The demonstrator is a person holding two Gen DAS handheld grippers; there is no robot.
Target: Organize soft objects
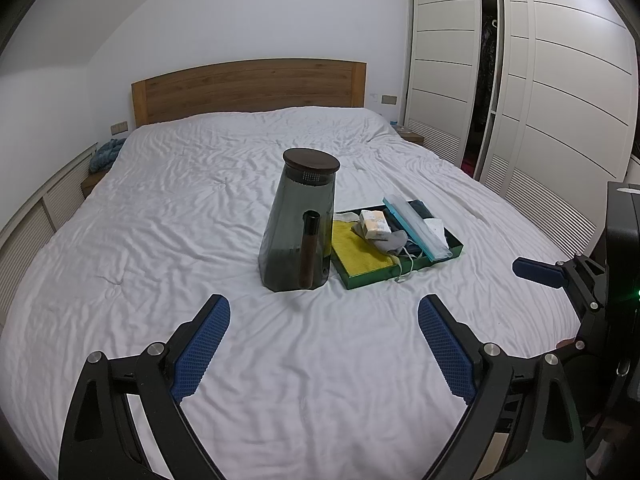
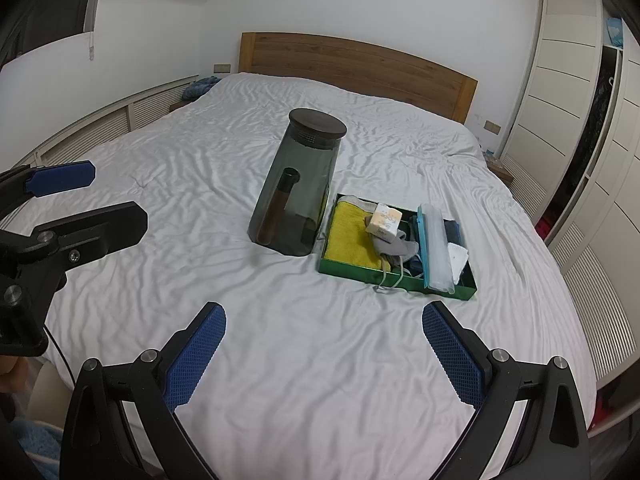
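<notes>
The bed (image 1: 200,216) is covered in white matt cloth, creased all over, and its headboard (image 1: 248,88) is grained wood with a dull finish. Toward the bed's right side stands a smoky translucent pitcher (image 1: 298,236), smooth and slightly glossy, with a dark matt lid (image 1: 311,160). Just beside it, the green tray (image 2: 360,272) looks hard and smooth; in it lie a nubby yellow towel (image 2: 348,240), soft grey cloth (image 2: 394,248) and a clear glossy plastic case (image 2: 436,252). Each tool has black matt arms, bright metal pins and rough blue textured pads (image 1: 202,350).
</notes>
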